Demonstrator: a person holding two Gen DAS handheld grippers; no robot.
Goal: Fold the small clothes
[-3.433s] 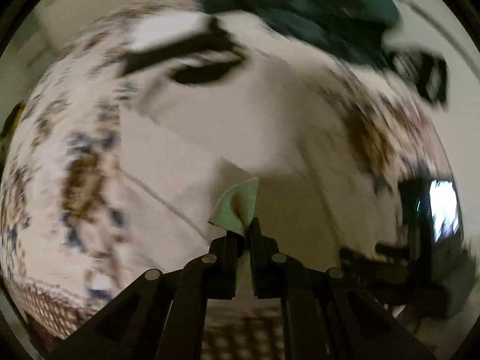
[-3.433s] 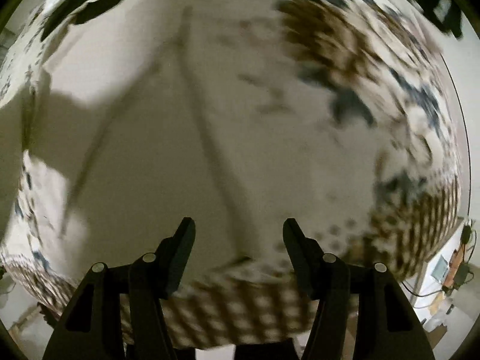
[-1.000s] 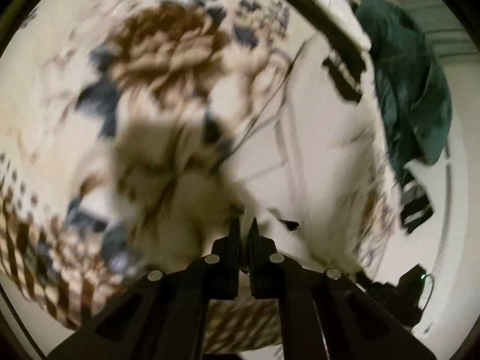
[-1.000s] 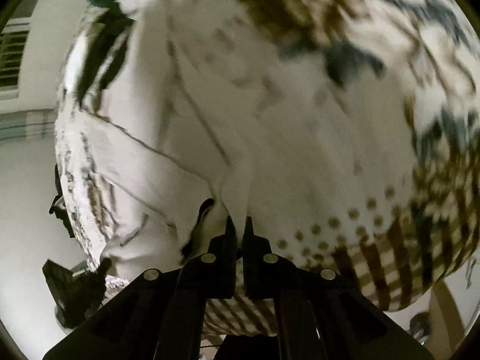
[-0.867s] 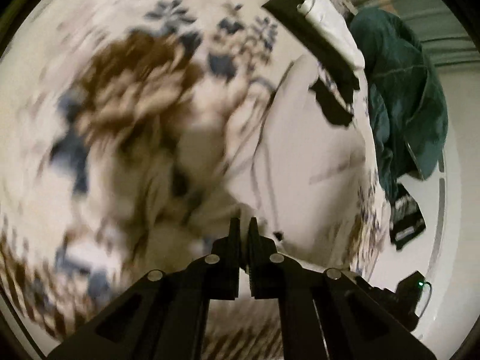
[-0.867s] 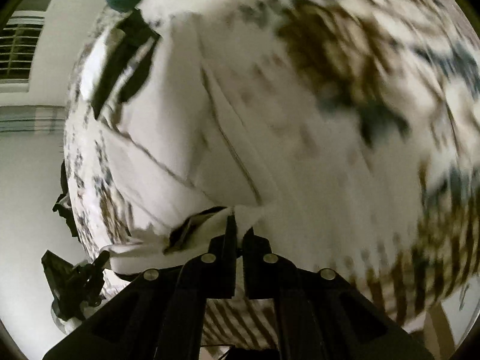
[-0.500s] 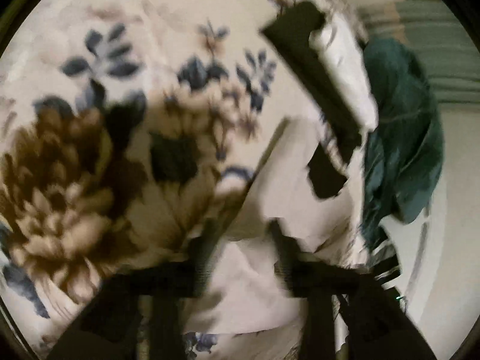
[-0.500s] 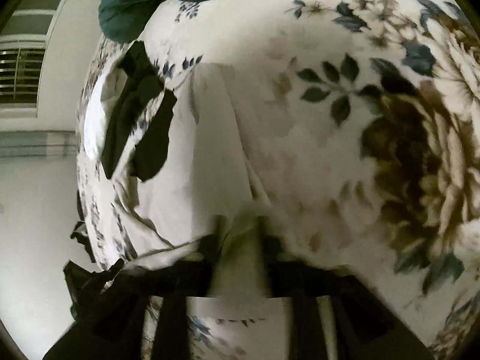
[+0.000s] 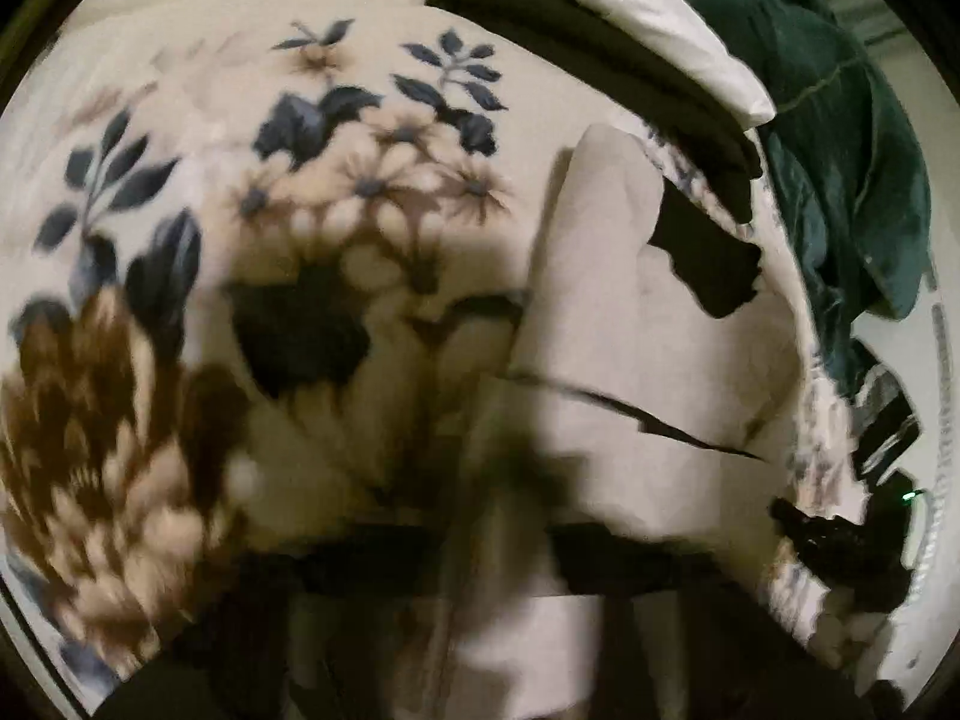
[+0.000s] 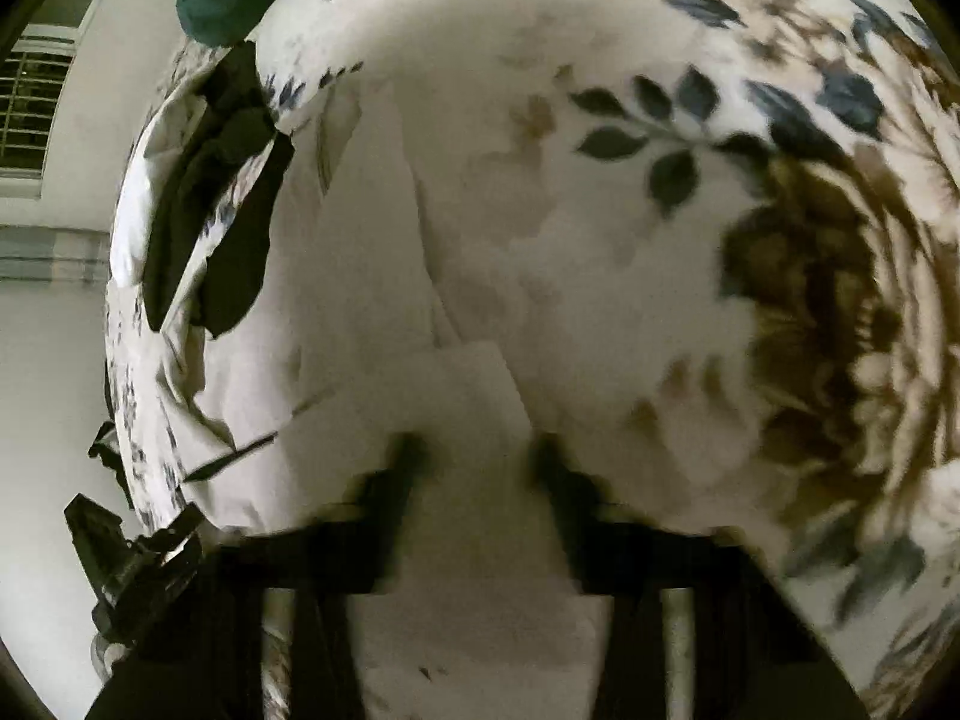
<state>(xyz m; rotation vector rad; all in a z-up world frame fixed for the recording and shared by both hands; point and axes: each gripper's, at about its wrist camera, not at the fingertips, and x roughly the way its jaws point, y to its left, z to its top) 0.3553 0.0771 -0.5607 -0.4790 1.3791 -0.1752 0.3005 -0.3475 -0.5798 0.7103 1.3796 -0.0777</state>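
A pale cream garment (image 9: 624,324) lies folded on the floral bedspread (image 9: 180,192); it also shows in the right wrist view (image 10: 360,300). My left gripper (image 9: 498,516) is open just above the garment's near edge, blurred by motion. My right gripper (image 10: 480,480) is open too, over the same garment's near edge, fingers apart with cloth between them but not pinched.
Black clothing (image 9: 600,42) and a white piece (image 9: 654,18) lie at the far end of the bed, with a dark green garment (image 9: 840,138) beyond. The same black clothing (image 10: 222,210) shows at left in the right wrist view. A black device (image 10: 126,552) sits off the bed edge.
Both grippers were shut on the cream garment's edge a second ago; both have opened, let it go, and pulled back a little. The garment now lies flat.
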